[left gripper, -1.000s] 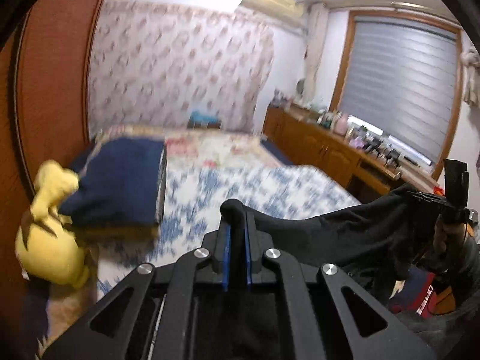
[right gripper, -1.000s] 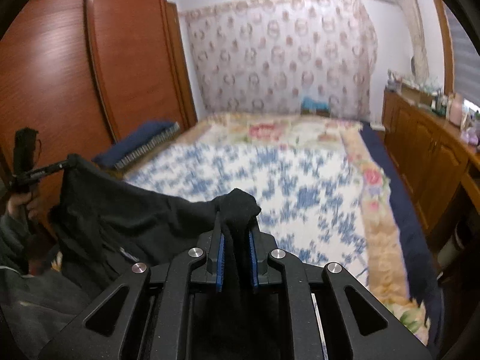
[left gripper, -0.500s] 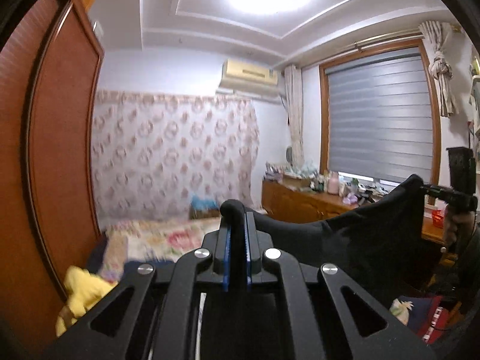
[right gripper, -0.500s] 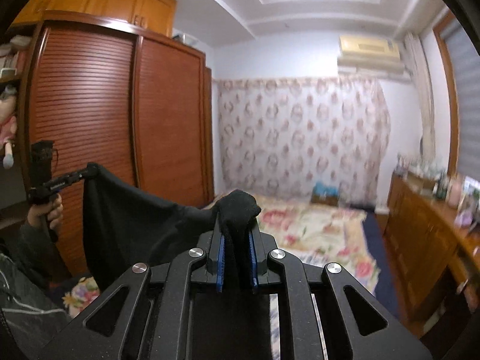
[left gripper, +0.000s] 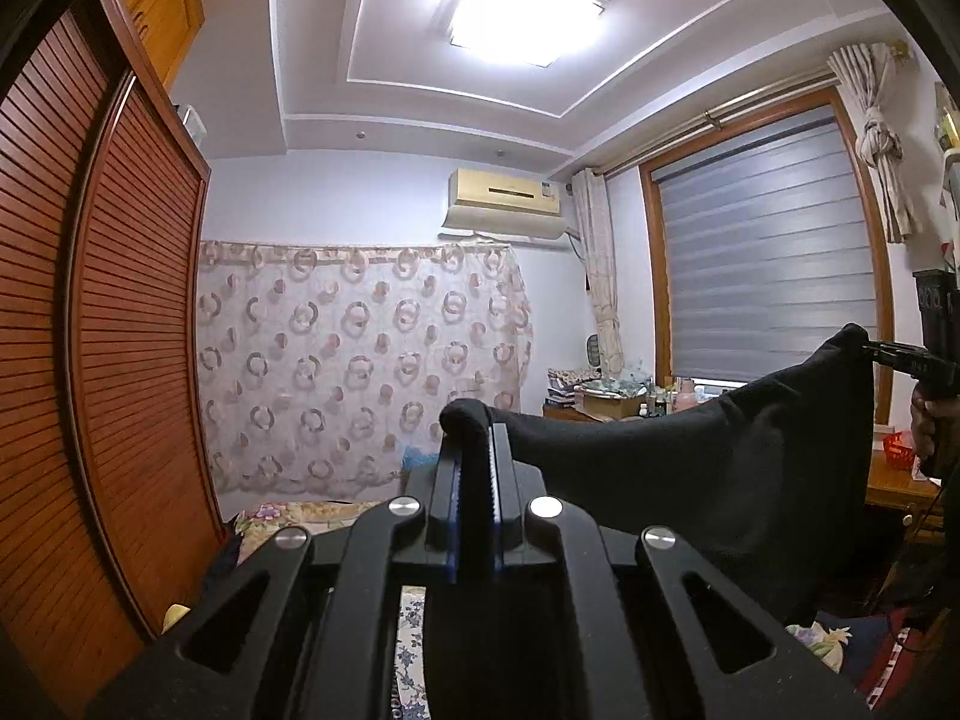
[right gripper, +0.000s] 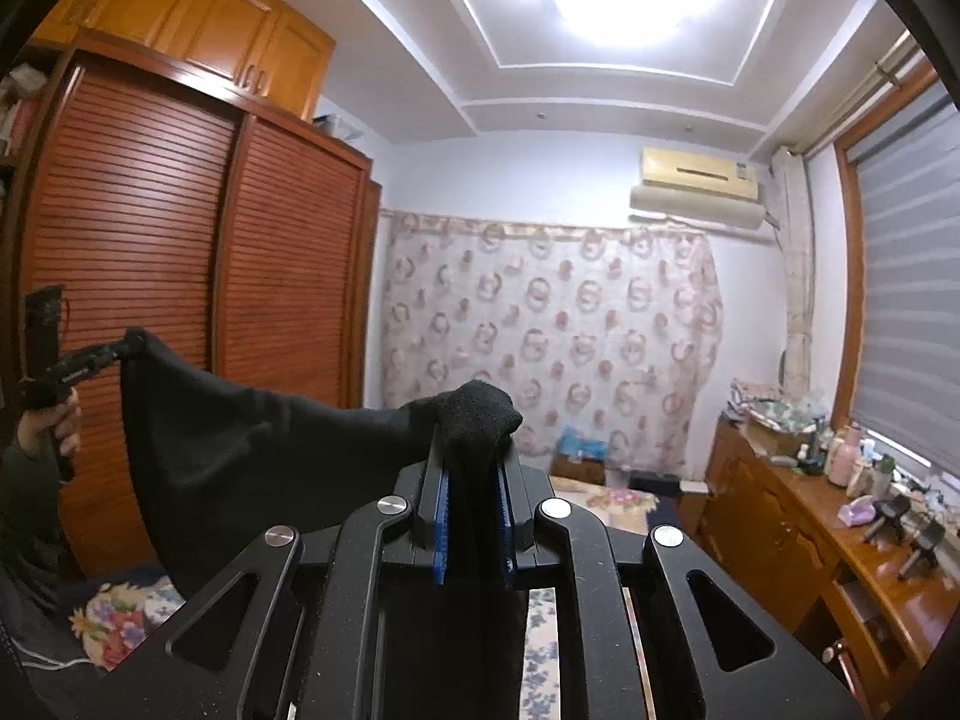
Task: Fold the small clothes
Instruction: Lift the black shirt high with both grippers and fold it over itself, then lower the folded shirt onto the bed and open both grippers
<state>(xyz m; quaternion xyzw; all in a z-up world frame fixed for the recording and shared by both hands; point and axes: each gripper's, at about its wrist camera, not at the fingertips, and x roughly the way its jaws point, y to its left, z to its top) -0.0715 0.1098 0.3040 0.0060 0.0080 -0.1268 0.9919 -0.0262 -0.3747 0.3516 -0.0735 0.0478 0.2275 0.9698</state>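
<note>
A black garment (left gripper: 750,468) hangs stretched in the air between my two grippers. My left gripper (left gripper: 474,420) is shut on one top corner of it, with cloth bunched over the fingertips. My right gripper (right gripper: 474,420) is shut on the other top corner of the garment (right gripper: 252,450). In the left wrist view the right gripper (left gripper: 864,348) holds the cloth at far right. In the right wrist view the left gripper (right gripper: 129,345) holds it at far left. Both point up and across the room. The garment's lower part is hidden behind the gripper bodies.
A floral bedspread (left gripper: 282,519) shows low beneath the grippers. A slatted wooden wardrobe (right gripper: 180,300) stands on the left. A wooden dresser (right gripper: 840,546) with bottles runs under the blinded window (left gripper: 762,276). A patterned curtain (left gripper: 360,372) covers the far wall.
Both grippers have risen and tilted upward with the garment, so the views went from bed to ceiling. The cloth now hangs higher and more spread between them.
</note>
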